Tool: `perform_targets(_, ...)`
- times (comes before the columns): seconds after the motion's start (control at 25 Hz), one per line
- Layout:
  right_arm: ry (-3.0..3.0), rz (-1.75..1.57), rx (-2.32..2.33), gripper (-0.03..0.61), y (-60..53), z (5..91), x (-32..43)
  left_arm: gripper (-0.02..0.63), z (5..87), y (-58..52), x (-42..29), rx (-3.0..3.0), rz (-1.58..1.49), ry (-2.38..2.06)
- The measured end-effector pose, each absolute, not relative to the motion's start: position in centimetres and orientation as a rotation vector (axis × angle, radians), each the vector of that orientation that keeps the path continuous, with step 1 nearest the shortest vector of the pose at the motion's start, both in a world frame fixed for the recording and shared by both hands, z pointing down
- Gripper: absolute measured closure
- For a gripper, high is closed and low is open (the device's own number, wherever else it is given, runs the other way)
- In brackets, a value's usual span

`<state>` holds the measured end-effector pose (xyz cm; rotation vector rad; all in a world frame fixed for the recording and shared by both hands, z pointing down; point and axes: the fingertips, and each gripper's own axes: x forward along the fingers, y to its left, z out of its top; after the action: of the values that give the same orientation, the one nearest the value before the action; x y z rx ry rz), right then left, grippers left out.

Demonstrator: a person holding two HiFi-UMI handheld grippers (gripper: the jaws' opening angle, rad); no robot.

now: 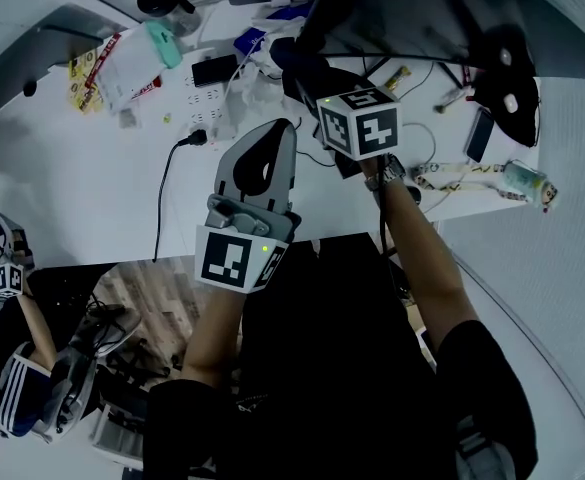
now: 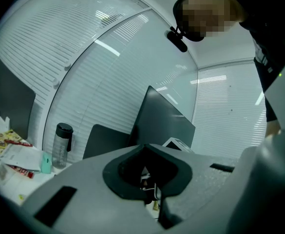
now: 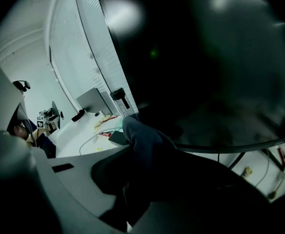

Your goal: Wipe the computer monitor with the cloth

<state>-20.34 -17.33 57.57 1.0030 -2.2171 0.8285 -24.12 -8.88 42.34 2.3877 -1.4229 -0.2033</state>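
Soft, crumpled dark cloth (image 3: 144, 135) clamped between the smooth grey plastic jaws of the right gripper (image 3: 132, 150), bunched up by the lower left edge of the monitor (image 3: 205, 57); flat, glossy black screen close overhead, contact with the glass unclear. Left gripper (image 2: 143, 146) pinched together on nothing, tips touching, over the front of the white desk (image 1: 92, 168). Wide smooth stretch of desktop to the left, crossed by 1 thin black cable (image 1: 160, 198); tall clear bottle (image 2: 63, 145) near the far edge.

Head view steeply down, gripper views facing monitor (image 2: 164, 123)
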Motion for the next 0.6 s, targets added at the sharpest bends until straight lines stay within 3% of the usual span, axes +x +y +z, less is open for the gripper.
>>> perform_targets(0.6,-2.317,0.774,1.03,0.497,-17.8,52.6,-20.4,0.607,41.4,-7.3,-23.0,2.393,-0.208,-1.423)
